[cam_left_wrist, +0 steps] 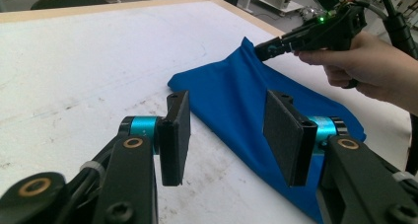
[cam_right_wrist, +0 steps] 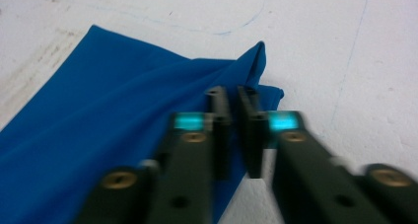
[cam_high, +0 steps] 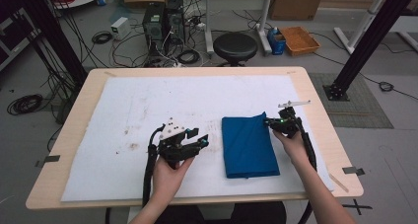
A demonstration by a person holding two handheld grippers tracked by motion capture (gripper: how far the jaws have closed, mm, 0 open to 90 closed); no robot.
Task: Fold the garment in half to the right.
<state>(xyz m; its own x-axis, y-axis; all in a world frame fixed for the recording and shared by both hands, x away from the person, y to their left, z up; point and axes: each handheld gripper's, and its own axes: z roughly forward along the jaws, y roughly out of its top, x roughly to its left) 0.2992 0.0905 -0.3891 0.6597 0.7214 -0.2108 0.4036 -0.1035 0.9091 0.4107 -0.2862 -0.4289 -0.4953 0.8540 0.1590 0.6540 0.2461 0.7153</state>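
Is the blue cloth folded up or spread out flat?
Folded. The blue cloth lies as a neat rectangle with layered edges, and the right gripper pinches its far corner up off the white mat.

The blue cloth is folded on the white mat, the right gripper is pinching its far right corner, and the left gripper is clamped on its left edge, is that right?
Not quite. The left gripper is not clamped on the blue cloth: the left gripper view shows its jaws standing apart with nothing between the pads. The rest holds: the cloth lies folded on the white mat, and the right gripper is shut on its far right corner.
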